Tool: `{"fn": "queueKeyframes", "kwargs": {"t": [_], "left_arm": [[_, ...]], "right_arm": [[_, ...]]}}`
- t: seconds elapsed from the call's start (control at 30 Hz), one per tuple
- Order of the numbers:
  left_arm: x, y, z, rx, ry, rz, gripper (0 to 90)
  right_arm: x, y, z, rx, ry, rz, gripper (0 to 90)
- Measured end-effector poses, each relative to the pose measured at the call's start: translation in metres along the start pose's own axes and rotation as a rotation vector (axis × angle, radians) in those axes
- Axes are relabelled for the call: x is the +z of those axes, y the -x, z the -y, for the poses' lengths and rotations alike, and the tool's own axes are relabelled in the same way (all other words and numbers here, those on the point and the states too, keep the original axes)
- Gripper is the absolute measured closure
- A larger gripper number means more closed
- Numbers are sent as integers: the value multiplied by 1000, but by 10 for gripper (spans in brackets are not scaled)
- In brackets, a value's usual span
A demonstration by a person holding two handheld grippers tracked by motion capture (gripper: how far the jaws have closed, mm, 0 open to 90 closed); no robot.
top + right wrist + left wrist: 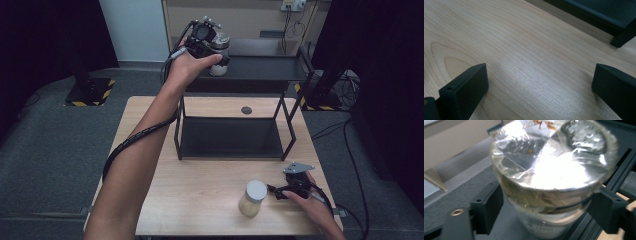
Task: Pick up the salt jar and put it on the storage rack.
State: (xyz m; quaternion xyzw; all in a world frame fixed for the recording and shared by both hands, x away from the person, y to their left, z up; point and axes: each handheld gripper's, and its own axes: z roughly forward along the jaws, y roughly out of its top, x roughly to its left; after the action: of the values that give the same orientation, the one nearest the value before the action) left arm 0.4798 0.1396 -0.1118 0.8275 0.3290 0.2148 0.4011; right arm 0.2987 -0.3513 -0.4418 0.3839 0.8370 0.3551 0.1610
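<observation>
A glass jar (220, 67) with a shiny foil-covered lid (554, 165) stands on the left end of the black rack's top shelf (265, 67). My left gripper (219, 54) reaches it from the left, and in the left gripper view the gripper (546, 210) has one jaw on each side of the jar's neck, shut on it. A second jar (252, 198), white-lidded with pale contents, stands upright at the table's front right. Just right of it, my right gripper (275, 191) rests low over the wood, open, with bare wood between the jaws (540, 82).
The black two-level rack has a lower shelf (230, 137) on the wooden table (200, 190). A small dark round disc (246, 110) lies behind the rack. A rack foot (621, 40) shows ahead of the right gripper. Dark floor surrounds the table.
</observation>
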Motion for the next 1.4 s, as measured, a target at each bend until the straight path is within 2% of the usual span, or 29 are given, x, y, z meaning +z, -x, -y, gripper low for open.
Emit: {"fn": "queueKeyframes", "kwargs": {"t": [0.17,0.27,0.37,0.53,0.67,0.9,1.03,1.1,1.23,1.4], "left_arm": [[-11,5,2,10,3,-13,99],[-18,10,4,26,7,-40,80],[-26,12,9,17,13,-43,74],[-41,18,22,32,56,-48,69],[-52,29,30,51,76,-72,70],[-64,44,51,88,123,-59,72],[-68,52,60,112,142,-75,73],[-70,53,64,119,152,-66,73],[-71,55,71,156,174,-43,73],[-68,50,79,179,203,6,58]], "right_arm": [[0,0,0,2,0,0,15],[0,0,0,2,-1,0,15],[0,0,0,1,-1,0,15],[0,0,0,0,0,0,15],[0,0,0,0,0,1,15],[0,0,0,1,0,0,15],[0,0,0,1,0,0,15],[0,0,0,0,0,0,15],[0,0,0,1,0,0,15],[0,0,0,1,1,0,15]]}}
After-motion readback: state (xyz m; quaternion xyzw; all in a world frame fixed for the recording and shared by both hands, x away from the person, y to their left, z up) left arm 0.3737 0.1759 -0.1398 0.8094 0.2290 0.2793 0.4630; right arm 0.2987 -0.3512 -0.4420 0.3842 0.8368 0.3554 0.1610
